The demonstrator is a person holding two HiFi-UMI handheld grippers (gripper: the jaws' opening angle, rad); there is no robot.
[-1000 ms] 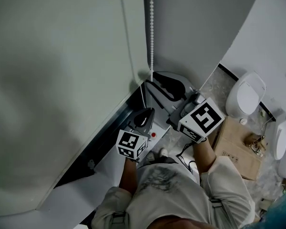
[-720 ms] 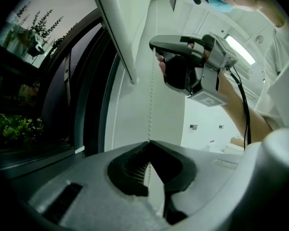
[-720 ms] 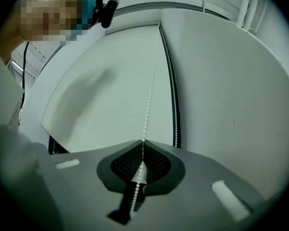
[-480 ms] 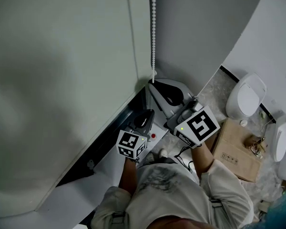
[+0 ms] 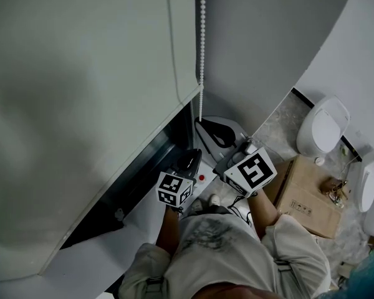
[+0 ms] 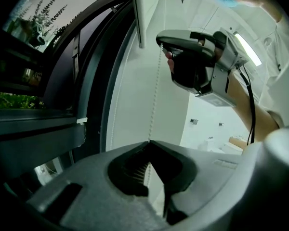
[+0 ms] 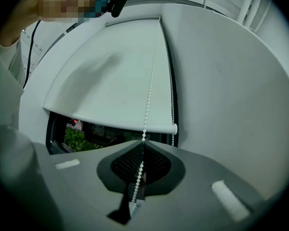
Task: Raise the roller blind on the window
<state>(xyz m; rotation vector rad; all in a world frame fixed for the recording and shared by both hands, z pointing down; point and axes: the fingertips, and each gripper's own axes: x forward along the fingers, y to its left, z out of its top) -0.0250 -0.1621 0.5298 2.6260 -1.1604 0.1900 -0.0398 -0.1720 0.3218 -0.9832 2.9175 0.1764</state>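
Dim, flat, grey-green cast thruout. Head view: broad soft shadow across roller blind (image 5: pixel 81 104); wall (image 5: pixel 355 48) right of blind brighter. Right gripper view: blind evenly lit w/ faint shadow smudge on its left half, window (image 7: pixel 86 129) below blind dark, bead chain (image 7: pixel 149 90) sharp, corners black, lines bowed. Left gripper view: ceiling light (image 6: pixel 246 46) glares right of blind; left tongs (image 6: pixel 150 142) soft.

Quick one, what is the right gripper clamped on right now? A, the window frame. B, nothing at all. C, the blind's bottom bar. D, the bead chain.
D: the right gripper has its jaws closed on the bead chain, which runs up in front of the roller blind.
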